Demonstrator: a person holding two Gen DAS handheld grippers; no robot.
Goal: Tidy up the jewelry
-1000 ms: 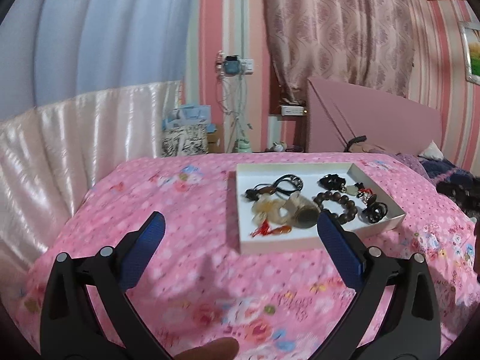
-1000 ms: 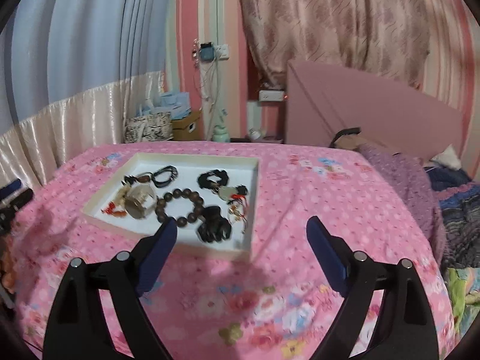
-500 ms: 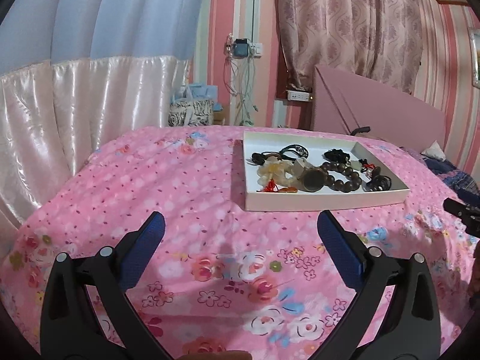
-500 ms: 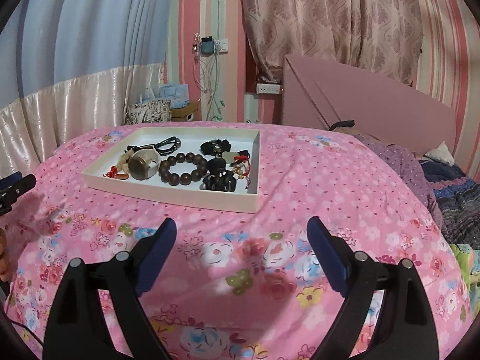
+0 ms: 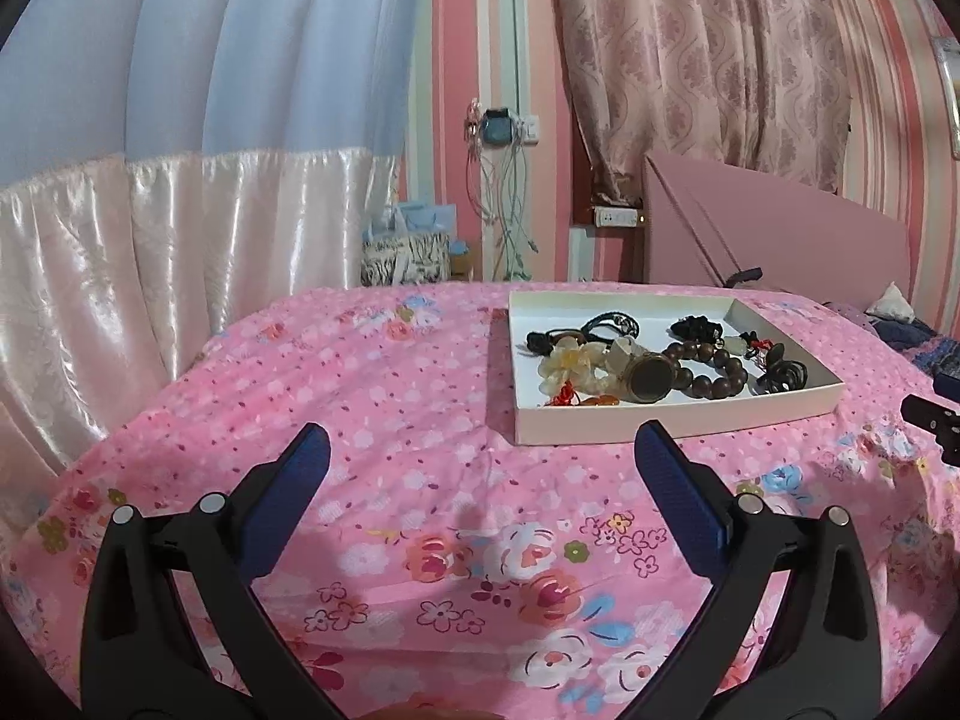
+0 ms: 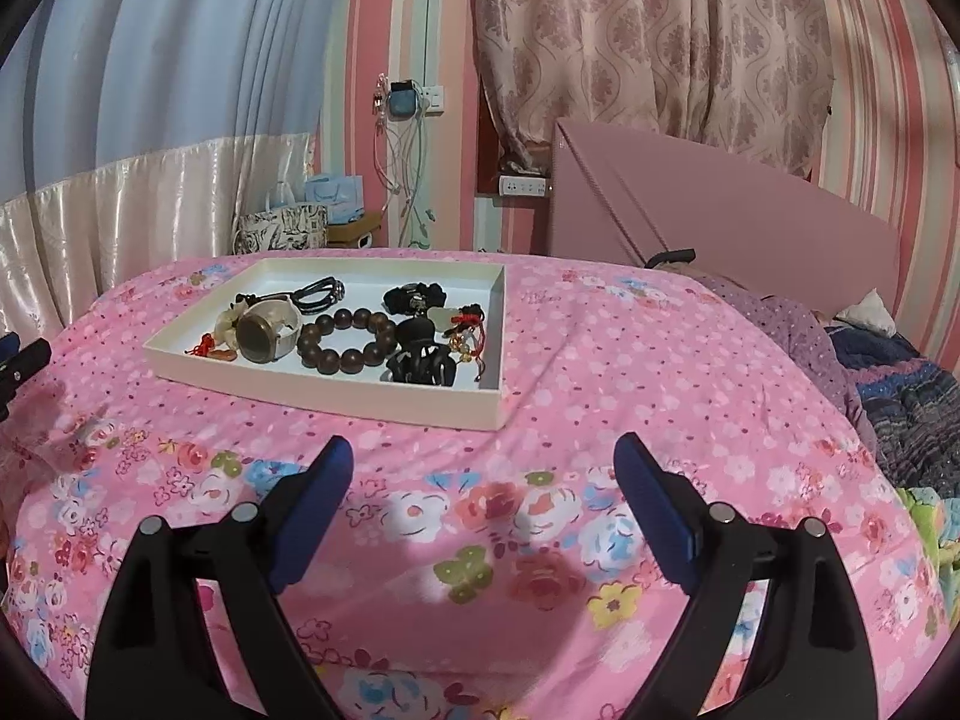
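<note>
Two grippers hang over a pink flowery bed cover [image 6: 600,360]. The left gripper [image 5: 480,450] and right gripper [image 6: 483,465] both stand wide open, holding nothing. Ahead on the cover sits a white tray [image 6: 336,399]. Inside lie brown beads [image 6: 348,339], a watch [image 6: 261,339] and a black hair clip [image 6: 420,363]. No writing can be read anywhere.

A pink floral bedspread [image 5: 420,396] covers the bed. Beyond its far edge, pink striped wallpaper [image 5: 456,60] carries a wall socket [image 6: 433,96] with white cables [image 6: 403,168] dangling from it. Patterned gift bags [image 6: 282,225] stand on the floor below (a pale blue one sits behind). A damask curtain [image 6: 648,36] hangs over the pink headboard [image 6: 720,210], and a blue-and-cream satin drape [image 5: 180,180] fills the left side. A dark knitted blanket [image 6: 906,396] lies crumpled at the bed's right edge.
</note>
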